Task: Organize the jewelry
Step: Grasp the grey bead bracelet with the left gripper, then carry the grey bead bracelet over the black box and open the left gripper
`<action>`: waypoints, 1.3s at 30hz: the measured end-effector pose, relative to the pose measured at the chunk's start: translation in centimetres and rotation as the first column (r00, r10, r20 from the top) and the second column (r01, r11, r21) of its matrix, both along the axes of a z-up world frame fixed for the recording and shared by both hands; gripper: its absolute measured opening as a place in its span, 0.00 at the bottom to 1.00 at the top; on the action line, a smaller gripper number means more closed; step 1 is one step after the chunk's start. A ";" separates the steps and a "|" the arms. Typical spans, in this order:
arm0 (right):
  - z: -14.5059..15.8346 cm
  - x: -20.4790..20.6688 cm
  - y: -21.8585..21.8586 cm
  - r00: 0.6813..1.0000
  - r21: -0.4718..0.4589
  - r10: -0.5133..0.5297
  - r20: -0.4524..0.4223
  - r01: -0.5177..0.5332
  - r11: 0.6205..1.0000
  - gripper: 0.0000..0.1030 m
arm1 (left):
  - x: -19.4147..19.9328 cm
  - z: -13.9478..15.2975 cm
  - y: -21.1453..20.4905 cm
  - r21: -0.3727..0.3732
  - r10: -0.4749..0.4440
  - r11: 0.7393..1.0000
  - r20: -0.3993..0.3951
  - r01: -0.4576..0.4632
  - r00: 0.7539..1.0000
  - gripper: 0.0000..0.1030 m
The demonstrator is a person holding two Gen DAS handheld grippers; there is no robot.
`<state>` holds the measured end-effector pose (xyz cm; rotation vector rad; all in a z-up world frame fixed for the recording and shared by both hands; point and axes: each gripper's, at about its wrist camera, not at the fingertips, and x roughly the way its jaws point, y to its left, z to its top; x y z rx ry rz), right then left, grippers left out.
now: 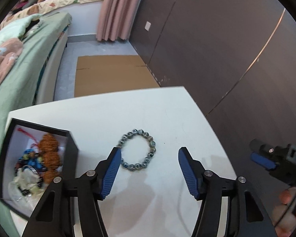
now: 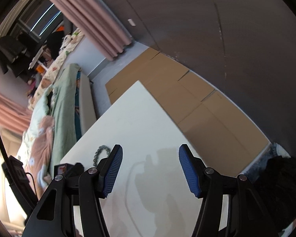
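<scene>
A blue-grey beaded bracelet (image 1: pixel 138 150) lies flat on the white table (image 1: pixel 167 108). My left gripper (image 1: pixel 149 152) is open above the table, its left finger over the bracelet's left edge. An open black jewelry box (image 1: pixel 69 138) stands at the table's left, holding orange woven balls (image 1: pixel 49 152), blue beads and other pieces. My right gripper (image 2: pixel 150 151) is open and empty over bare table; it also shows at the right edge of the left wrist view (image 1: pixel 266 158). The bracelet (image 2: pixel 102 151) and box (image 2: pixel 63 167) show left of it.
A bed with green and pink bedding (image 1: pixel 19 59) runs along the left of the table. Flattened cardboard (image 1: pixel 112 73) lies on the floor beyond the table. A dark wall (image 1: pixel 217 39) and a pink curtain (image 1: pixel 116 9) stand behind.
</scene>
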<state>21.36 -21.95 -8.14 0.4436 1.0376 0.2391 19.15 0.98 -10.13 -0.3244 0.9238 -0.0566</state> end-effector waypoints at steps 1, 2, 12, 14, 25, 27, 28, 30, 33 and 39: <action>-0.1 0.1 -0.1 1.000 0.007 -0.003 -0.006 0.003 1.000 0.58 | 0.3 -0.5 -0.4 0.013 -0.004 1.000 -0.011 0.004 1.000 0.57; -0.2 0.2 -0.2 1.000 0.012 -0.003 -0.010 0.003 1.000 0.58 | 0.5 -1.0 -0.7 0.027 -0.006 1.000 -0.021 0.007 1.000 0.57; -0.6 0.3 -0.2 0.999 0.034 0.002 -0.033 -0.001 0.999 0.58 | 1.4 -4.3 -3.6 0.191 -0.042 0.980 -0.088 0.058 0.995 0.55; -0.8 0.4 -0.2 0.999 0.040 0.011 -0.043 -0.009 0.999 0.58 | 1.2 -4.4 -4.2 0.234 -0.042 0.970 -0.078 0.059 0.996 0.55; -1.1 0.4 -0.2 0.998 0.014 0.026 -0.054 -0.025 1.000 0.58 | 1.0 -4.1 -3.4 0.266 -0.026 0.963 -0.067 0.043 0.997 0.09; -1.1 0.4 -0.2 0.998 0.010 0.026 -0.057 -0.025 1.000 0.58 | 1.1 -4.1 -3.1 0.242 -0.022 0.970 -0.072 0.039 0.997 0.09; -1.2 0.4 0.0 0.998 0.007 0.027 -0.059 -0.027 1.000 0.58 | 1.3 -4.0 -3.1 0.231 -0.020 0.972 -0.076 0.037 0.997 0.09; -1.3 0.5 0.2 0.998 -0.001 0.035 -0.060 -0.035 0.999 0.58 | 1.1 -3.7 -2.8 0.198 -0.017 0.980 -0.072 0.031 0.997 0.09; -1.3 0.5 0.4 0.997 -0.007 0.043 -0.059 -0.044 0.999 0.58 | 0.6 -2.3 -2.5 0.169 -0.026 0.985 -0.038 0.032 0.999 0.09; -1.6 0.7 0.9 0.997 -0.012 0.045 -0.065 -0.045 0.999 0.58 | -0.7 0.7 -0.9 0.084 -0.005 0.996 0.026 0.003 1.000 0.09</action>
